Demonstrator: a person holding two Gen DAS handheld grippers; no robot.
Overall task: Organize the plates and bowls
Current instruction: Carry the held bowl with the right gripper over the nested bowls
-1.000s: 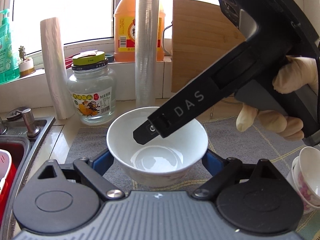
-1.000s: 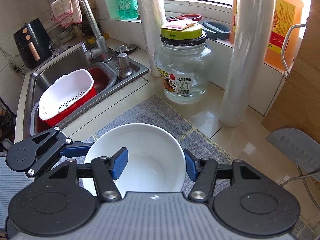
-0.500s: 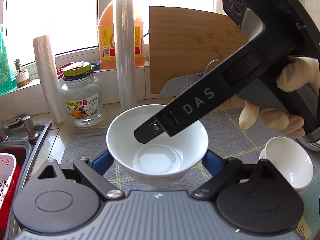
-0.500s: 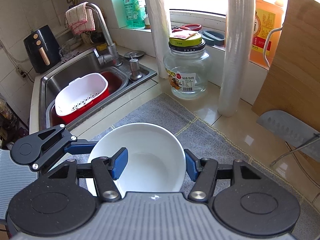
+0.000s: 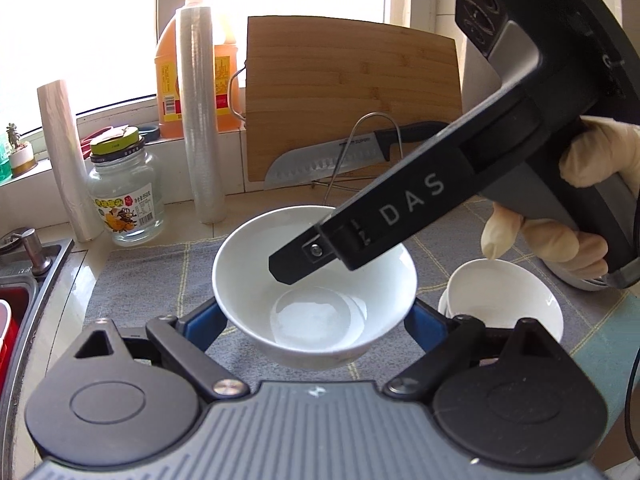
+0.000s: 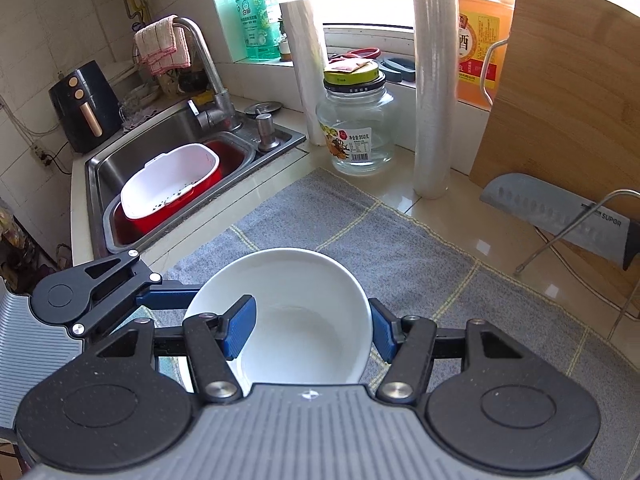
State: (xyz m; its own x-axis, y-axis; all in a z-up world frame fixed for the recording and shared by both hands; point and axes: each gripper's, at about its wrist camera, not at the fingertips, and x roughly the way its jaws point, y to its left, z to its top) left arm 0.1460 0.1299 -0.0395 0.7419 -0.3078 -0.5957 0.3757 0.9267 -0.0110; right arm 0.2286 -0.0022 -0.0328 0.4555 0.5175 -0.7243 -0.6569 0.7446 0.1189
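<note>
A white bowl [image 5: 312, 292] is held above the grey mat by both grippers. My left gripper [image 5: 314, 320] clasps it from outside, one blue pad on each side. My right gripper [image 6: 310, 330] is shut on its rim: the left pad [image 6: 240, 328] sits inside the bowl [image 6: 304, 320], the right pad outside. In the left wrist view the right gripper's finger [image 5: 360, 236] reaches over the bowl's far rim. A stack of smaller white bowls [image 5: 504, 300] stands on the mat to the right.
Grey mat [image 6: 400, 248] covers the counter. Sink [image 6: 160, 168] with a red-and-white colander [image 6: 168, 184] lies left. Glass jar [image 6: 356, 132], wrap rolls [image 6: 432, 80], oil bottle [image 5: 172, 80], cutting board [image 5: 352, 96] and a knife on a rack [image 5: 336, 160] line the back.
Both grippers have carried the bowl to the right along the counter. The jar and sink slid left in view; the knife and the bowl stack came closer.
</note>
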